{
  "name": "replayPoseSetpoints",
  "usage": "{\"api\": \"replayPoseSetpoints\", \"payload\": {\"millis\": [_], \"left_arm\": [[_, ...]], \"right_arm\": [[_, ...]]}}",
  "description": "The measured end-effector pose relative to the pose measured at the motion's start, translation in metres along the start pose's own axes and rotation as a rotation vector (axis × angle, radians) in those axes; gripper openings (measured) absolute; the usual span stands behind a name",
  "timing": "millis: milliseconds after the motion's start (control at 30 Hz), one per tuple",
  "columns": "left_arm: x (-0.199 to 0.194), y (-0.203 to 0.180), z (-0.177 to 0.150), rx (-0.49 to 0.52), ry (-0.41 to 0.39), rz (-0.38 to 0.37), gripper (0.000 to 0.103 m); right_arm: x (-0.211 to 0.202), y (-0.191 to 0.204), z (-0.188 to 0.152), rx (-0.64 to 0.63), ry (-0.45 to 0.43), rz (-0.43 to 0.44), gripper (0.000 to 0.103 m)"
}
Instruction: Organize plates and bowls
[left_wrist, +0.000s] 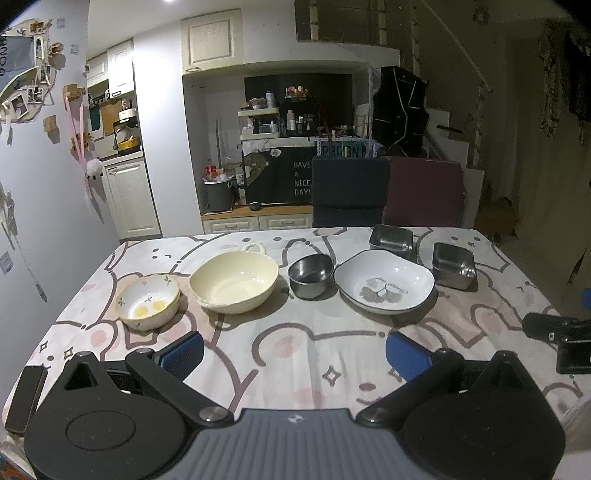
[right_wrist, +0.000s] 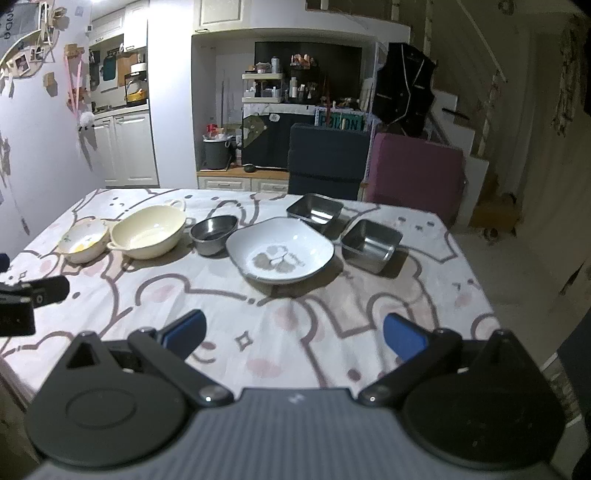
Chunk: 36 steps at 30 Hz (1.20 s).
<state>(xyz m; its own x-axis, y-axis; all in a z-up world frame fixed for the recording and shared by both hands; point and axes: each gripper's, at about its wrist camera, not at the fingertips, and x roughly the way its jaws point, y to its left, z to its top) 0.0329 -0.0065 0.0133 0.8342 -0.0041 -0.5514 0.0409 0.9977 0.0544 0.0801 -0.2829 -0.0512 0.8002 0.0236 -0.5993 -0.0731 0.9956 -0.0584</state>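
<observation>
Hovering above the counter (left_wrist: 295, 332), the left gripper (left_wrist: 294, 352) and right gripper (right_wrist: 293, 334) spread their fingers wide, holding nothing; bowls line up at twelve o'clock.

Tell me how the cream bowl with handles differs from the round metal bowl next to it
The cream bowl is pale, glossy ceramic, while the round metal bowl is dark grey steel. The cream bowl is clearly wider than the metal bowl. The cream bowl has loop handles at its rim; the metal bowl has none. Both stand upright and look empty, side by side on the patterned tablecloth, untouched by either gripper.
</observation>
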Motion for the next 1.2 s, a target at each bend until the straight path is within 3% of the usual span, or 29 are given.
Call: {"api": "replayPoseSetpoints", "payload": {"millis": [267,633,800,1200], "left_arm": [[0.023,-0.009,0.030,0.004,-0.032,-0.003,0.103],[0.075,-0.022,0.069,-0.005,-0.064,0.032,0.103],[0.100,-0.029,0.083,-0.002,-0.080,0.036,0.103],[0.168,-0.052,0.101,-0.023,-0.028,0.079,0.103]], "right_arm": [[0.010,-0.003,0.025,-0.035,-0.048,-0.009,0.103],[0.059,-0.021,0.057,-0.040,-0.108,0.057,0.103],[0.079,-0.028,0.071,-0.080,-0.185,0.049,0.103],[0.133,-0.046,0.096,-0.140,-0.252,0.101,0.103]]}}
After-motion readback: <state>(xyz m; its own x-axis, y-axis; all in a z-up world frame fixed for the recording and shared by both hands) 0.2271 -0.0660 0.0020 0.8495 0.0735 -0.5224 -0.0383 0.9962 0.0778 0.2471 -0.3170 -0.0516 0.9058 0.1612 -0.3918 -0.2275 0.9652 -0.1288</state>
